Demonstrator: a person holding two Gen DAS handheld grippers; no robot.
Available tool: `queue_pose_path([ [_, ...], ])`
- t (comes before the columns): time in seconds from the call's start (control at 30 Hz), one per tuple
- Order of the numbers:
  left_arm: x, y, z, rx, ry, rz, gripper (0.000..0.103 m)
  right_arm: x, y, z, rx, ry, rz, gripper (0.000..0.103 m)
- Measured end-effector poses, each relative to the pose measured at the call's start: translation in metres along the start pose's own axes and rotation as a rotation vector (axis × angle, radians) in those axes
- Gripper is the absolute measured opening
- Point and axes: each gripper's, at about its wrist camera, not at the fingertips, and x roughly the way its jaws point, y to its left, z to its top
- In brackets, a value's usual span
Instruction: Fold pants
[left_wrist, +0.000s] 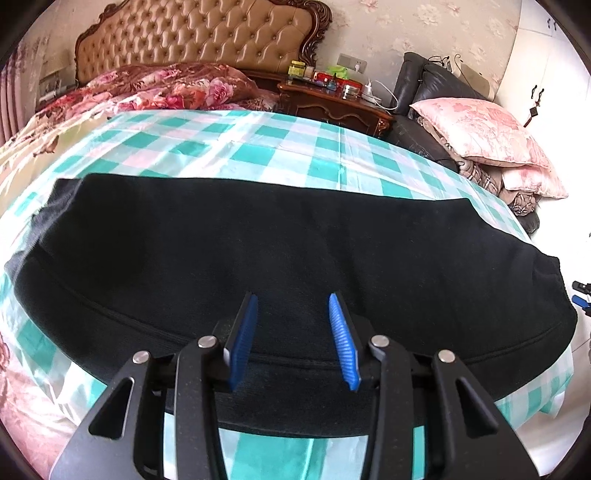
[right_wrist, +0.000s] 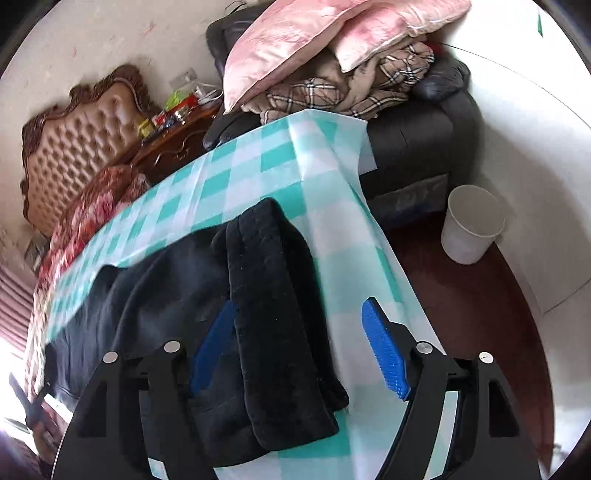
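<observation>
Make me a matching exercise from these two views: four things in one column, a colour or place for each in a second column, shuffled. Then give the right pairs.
Things:
1. pants
2. cloth
3. bin
4. pillow

Descriptions:
A. pink, lying on top of the dark armchair
B. white, standing on the floor beside the armchair
C. black, lying across the checked surface
D. teal and white checks, spread under the garment

Pairs: 1-C, 2-D, 3-B, 4-A
</observation>
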Motion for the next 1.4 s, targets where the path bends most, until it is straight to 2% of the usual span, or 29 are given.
queue_pose_path([
  [0.13,-0.002,-0.006,-0.004,0.023,-0.007,-0.001,0.043,0.025,0.005,0.027,-0.004,0.035,0.023,0.071],
  [0.17,-0.003,-0.004,-0.004,0.018,-0.01,0.004,0.043,0.031,0.008,0.034,-0.01,0.044,0.016,0.065],
  [0.2,-0.003,-0.002,-0.004,0.011,-0.011,0.007,0.043,0.038,0.011,0.04,-0.019,0.059,0.007,0.058],
  [0.23,-0.004,0.001,-0.004,0.002,-0.012,0.012,0.043,0.047,0.015,0.045,-0.035,0.085,0.006,0.035],
  [0.27,-0.004,0.005,-0.005,-0.007,-0.013,0.018,0.044,0.059,0.021,0.05,-0.045,0.133,0.023,0.019],
  [0.33,-0.004,0.01,-0.005,-0.019,-0.009,0.025,0.044,0.067,0.028,0.058,-0.08,0.153,-0.049,0.007],
  [0.5,0.003,0.014,-0.009,-0.034,0.007,0.027,0.044,0.041,0.036,0.078,-0.09,0.037,0.003,0.004],
  [0.6,0.004,0.012,-0.011,-0.033,0.008,0.018,0.044,0.064,0.033,0.069,-0.15,0.086,-0.092,0.004],
  [0.67,0.003,0.012,-0.012,-0.03,0.006,0.014,0.044,0.081,0.024,0.061,-0.135,0.116,-0.1,0.0],
  [0.73,0.001,0.013,-0.013,-0.029,0.004,0.017,0.044,0.086,0.015,0.054,-0.109,0.104,-0.121,0.0],
  [0.8,0.001,0.015,-0.012,-0.036,0.003,0.02,0.044,0.083,0.0,0.05,-0.035,0.076,-0.123,0.0],
  [0.87,0.0,0.019,-0.009,-0.042,-0.005,0.024,0.044,0.067,-0.01,0.047,0.018,0.034,-0.175,0.005],
  [0.93,0.0,0.019,-0.006,-0.04,-0.011,0.028,0.044,0.034,-0.013,0.043,0.07,-0.071,-0.197,0.01],
  [1.0,0.002,0.016,-0.002,-0.026,-0.015,0.027,0.044,0.012,0.002,0.04,0.034,-0.146,-0.251,0.01],
  [1.03,0.003,0.011,0.003,-0.006,-0.023,0.024,0.044,0.004,0.023,0.037,-0.035,-0.178,-0.248,0.011],
  [1.1,0.007,-0.001,0.011,0.041,-0.041,0.016,0.044,0.003,0.062,0.031,-0.153,-0.184,-0.224,0.019],
  [1.13,0.01,-0.008,0.016,0.07,-0.051,0.018,0.044,0.009,0.085,0.027,-0.221,-0.174,-0.203,0.034],
  [1.17,0.012,-0.012,0.02,0.084,-0.056,0.017,0.044,0.015,0.101,0.024,-0.268,-0.164,-0.18,0.061],
  [1.2,0.017,-0.016,0.026,0.095,-0.059,0.013,0.044,0.026,0.124,0.019,-0.333,-0.157,-0.147,0.071],
  [1.27,0.025,-0.02,0.034,0.093,-0.053,0.008,0.044,0.045,0.151,0.014,-0.419,-0.145,-0.12,0.073],
  [1.33,0.032,-0.02,0.039,0.087,-0.04,0.0,0.044,0.069,0.167,0.014,-0.466,-0.111,-0.144,0.073],
  [1.37,0.034,-0.019,0.039,0.089,-0.035,0.001,0.044,0.087,0.168,0.016,-0.474,-0.081,-0.204,0.073],
  [1.4,0.035,-0.017,0.038,0.091,-0.032,0.005,0.045,0.104,0.163,0.016,-0.467,-0.049,-0.318,0.073],
])
